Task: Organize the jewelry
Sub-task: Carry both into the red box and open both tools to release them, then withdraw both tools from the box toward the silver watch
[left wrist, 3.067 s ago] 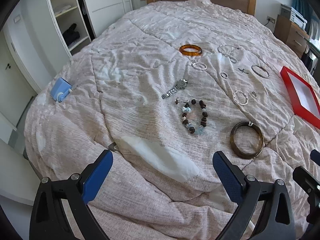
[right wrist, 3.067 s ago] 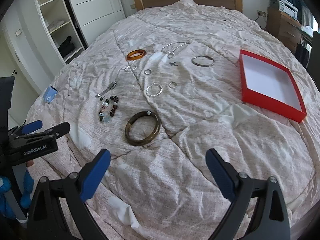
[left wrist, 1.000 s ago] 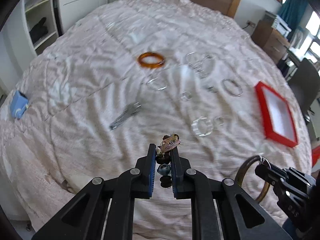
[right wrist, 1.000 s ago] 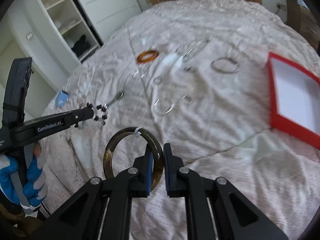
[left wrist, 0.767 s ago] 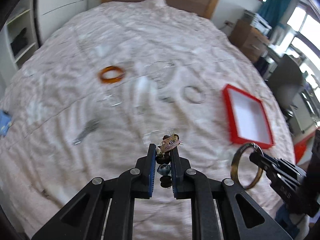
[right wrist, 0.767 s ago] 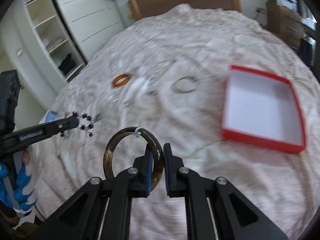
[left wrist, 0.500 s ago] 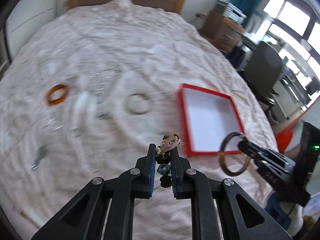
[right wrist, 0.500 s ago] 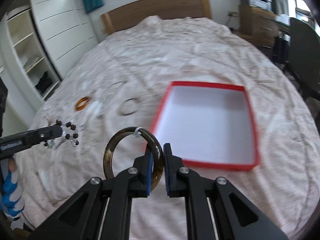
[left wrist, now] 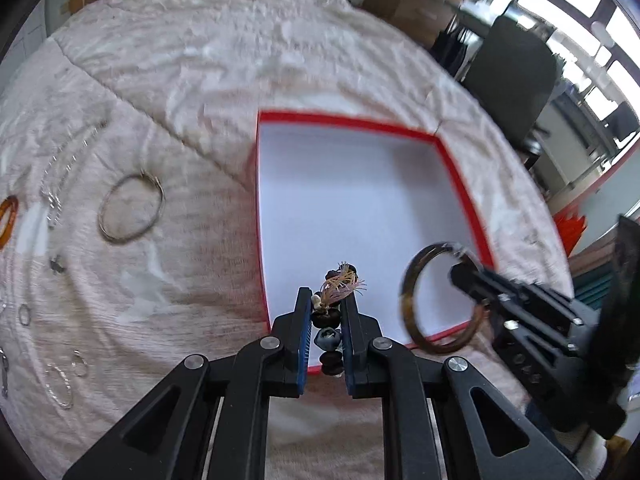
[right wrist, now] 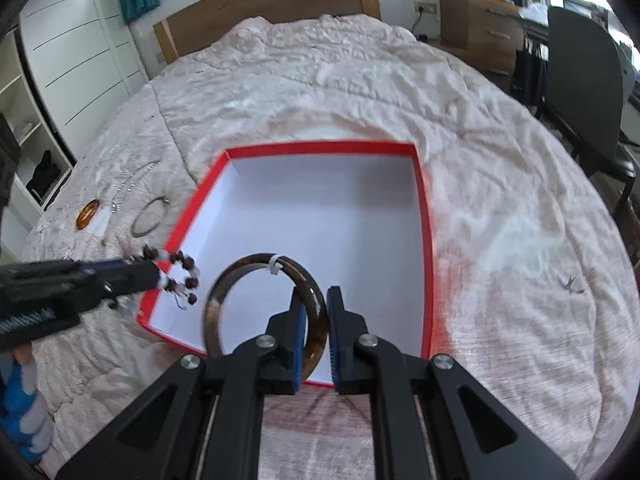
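My left gripper is shut on a beaded bracelet of dark and pale beads with a tassel, held above the near left edge of the red box. It also shows in the right wrist view. My right gripper is shut on a dark brown bangle with a white tag, held above the near edge of the red box. The bangle also shows in the left wrist view. The box has a white inside and holds nothing.
More jewelry lies on the quilt left of the box: a thin metal bangle, an amber bangle, a chain, small rings and hoops. A dark office chair and a wooden dresser stand past the bed's right side.
Both grippers have swung right from the jewelry spread to over the red box, each still carrying its piece. The box now fills the middle of both views.
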Demonstrator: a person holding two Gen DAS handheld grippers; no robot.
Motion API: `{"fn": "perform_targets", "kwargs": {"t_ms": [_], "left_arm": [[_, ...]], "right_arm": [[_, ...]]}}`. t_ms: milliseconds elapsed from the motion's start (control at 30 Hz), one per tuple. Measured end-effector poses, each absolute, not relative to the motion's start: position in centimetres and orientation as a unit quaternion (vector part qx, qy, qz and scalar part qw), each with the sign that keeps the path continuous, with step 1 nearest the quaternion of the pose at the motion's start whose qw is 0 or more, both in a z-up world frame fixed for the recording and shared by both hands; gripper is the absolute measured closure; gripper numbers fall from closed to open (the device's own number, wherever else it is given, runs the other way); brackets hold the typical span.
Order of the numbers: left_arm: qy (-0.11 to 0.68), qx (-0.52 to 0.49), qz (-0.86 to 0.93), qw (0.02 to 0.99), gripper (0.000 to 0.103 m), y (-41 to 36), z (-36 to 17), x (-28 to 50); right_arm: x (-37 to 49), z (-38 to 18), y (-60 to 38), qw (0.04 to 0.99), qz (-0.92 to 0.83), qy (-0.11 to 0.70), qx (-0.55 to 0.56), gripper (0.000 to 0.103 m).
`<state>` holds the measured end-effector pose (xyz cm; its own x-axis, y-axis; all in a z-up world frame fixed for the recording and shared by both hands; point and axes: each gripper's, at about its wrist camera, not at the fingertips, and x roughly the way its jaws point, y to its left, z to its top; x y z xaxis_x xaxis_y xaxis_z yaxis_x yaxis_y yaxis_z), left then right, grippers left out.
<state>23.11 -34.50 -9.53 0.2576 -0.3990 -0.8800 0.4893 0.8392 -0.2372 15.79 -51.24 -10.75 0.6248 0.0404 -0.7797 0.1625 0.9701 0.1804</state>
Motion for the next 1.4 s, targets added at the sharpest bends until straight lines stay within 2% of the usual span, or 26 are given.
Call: {"fn": "perform_targets", "kwargs": {"t_ms": [267,333,400,467,700,900,1133,1400], "left_arm": [[0.56,0.052,-0.269,0.782,0.087,-34.8,-11.5,23.7],[0.558,0.053,-0.272,0.782,0.082,-34.7,-11.3,23.6],[0.55,0.057,-0.269,0.789,0.068,-34.5,-10.9,23.3],[0.546,0.054,-0.275,0.79,0.066,-34.2,-10.4,23.0],[0.517,0.04,-0.284,0.807,0.06,-32.1,-6.8,21.7],[0.49,0.028,-0.275,0.827,0.057,-27.4,-3.3,19.5],[0.448,0.029,-0.221,0.866,0.057,-18.5,1.5,16.5],[0.385,0.004,-0.14,0.912,0.057,-6.9,8.5,13.2]], "right_arm": [[17.2,-12.3,-51.2,0.888,-0.047,0.445,0.105,0.09],[17.2,-12.5,-51.2,0.886,-0.051,0.449,0.104,0.09],[17.0,-12.4,-51.2,0.884,-0.059,0.45,0.106,0.088],[16.7,-12.0,-51.1,0.885,-0.064,0.448,0.108,0.075],[15.0,-8.4,-50.3,0.894,-0.076,0.424,0.122,0.071],[13.1,-4.6,-48.0,0.907,-0.069,0.397,0.124,0.071],[10.3,-0.1,-44.3,0.92,-0.05,0.367,0.124,0.071],[7.8,8.5,-39.6,0.947,-0.005,0.307,0.099,0.071]]}}
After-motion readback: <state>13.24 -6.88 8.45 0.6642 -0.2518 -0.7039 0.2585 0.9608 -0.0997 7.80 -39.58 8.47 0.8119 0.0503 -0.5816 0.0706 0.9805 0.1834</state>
